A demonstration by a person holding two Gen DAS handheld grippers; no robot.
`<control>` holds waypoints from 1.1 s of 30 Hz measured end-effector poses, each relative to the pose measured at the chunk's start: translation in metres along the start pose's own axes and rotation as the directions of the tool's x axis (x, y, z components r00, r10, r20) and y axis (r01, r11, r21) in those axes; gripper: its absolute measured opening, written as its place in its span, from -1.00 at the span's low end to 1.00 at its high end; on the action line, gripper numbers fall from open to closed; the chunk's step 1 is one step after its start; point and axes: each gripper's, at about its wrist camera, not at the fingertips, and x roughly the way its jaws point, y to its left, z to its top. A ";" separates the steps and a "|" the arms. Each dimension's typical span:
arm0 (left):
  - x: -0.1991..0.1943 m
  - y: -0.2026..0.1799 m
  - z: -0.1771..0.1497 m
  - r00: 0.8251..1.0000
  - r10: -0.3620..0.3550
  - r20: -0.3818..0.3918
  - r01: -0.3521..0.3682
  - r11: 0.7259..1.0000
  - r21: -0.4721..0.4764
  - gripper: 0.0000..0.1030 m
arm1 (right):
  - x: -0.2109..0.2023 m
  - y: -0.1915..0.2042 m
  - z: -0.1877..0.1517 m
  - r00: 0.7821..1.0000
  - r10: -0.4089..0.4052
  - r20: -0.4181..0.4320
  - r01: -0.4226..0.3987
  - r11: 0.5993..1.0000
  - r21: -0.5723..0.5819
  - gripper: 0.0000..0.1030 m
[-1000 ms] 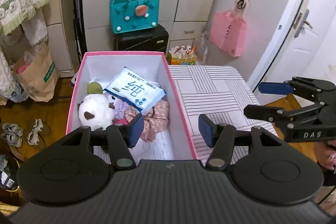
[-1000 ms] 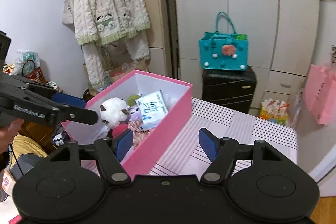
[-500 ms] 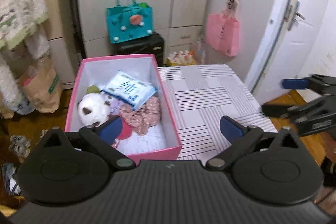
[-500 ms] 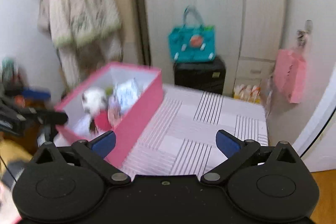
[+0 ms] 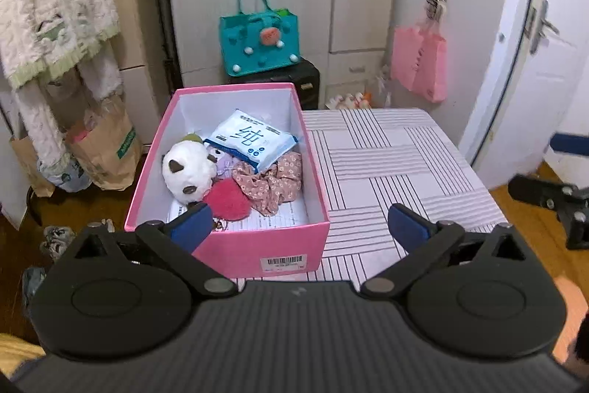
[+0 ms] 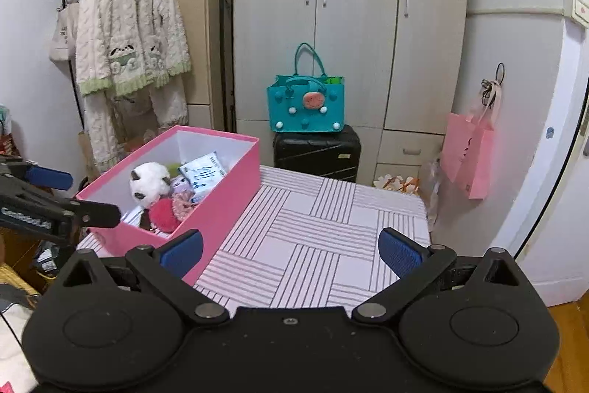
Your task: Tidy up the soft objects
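A pink box (image 5: 257,247) stands on the left side of a striped table (image 5: 397,164). It holds a white panda plush (image 5: 186,168), a red pom-pom (image 5: 226,199), a floral scrunchie (image 5: 274,183) and a blue-white tissue pack (image 5: 250,142). My left gripper (image 5: 298,227) is open and empty, held back from the box's near end. My right gripper (image 6: 291,251) is open and empty over the table's near edge, right of the box (image 6: 224,194). Each gripper shows at the edge of the other's view.
A teal bag (image 6: 307,105) sits on a black suitcase (image 6: 316,151) behind the table. A pink bag (image 6: 469,153) hangs at the right by a white door. Knit clothes (image 6: 129,35) hang at the left above paper bags (image 5: 103,150) on the floor.
Both grippers have opened wider and pulled back and up from the box. The box and its contents have not moved.
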 end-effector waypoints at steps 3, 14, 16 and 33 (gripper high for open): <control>-0.002 -0.005 -0.006 1.000 0.025 0.003 -0.025 1.000 0.004 1.00 | 0.000 0.003 -0.004 1.000 0.003 -0.009 -0.003 1.000 -0.004 0.99; -0.005 -0.011 -0.018 0.997 0.068 -0.023 -0.068 0.997 -0.027 1.00 | -0.003 0.012 -0.016 0.995 -0.103 -0.011 0.102 0.994 -0.026 0.99; -0.004 -0.014 -0.019 0.996 0.081 -0.032 -0.081 0.997 -0.008 1.00 | -0.004 0.011 -0.016 0.995 -0.104 -0.003 0.103 0.994 -0.020 0.99; -0.015 -0.023 -0.033 0.991 0.108 0.078 -0.106 0.994 -0.026 1.00 | -0.015 0.006 -0.033 0.994 -0.096 0.052 0.095 0.995 0.026 0.99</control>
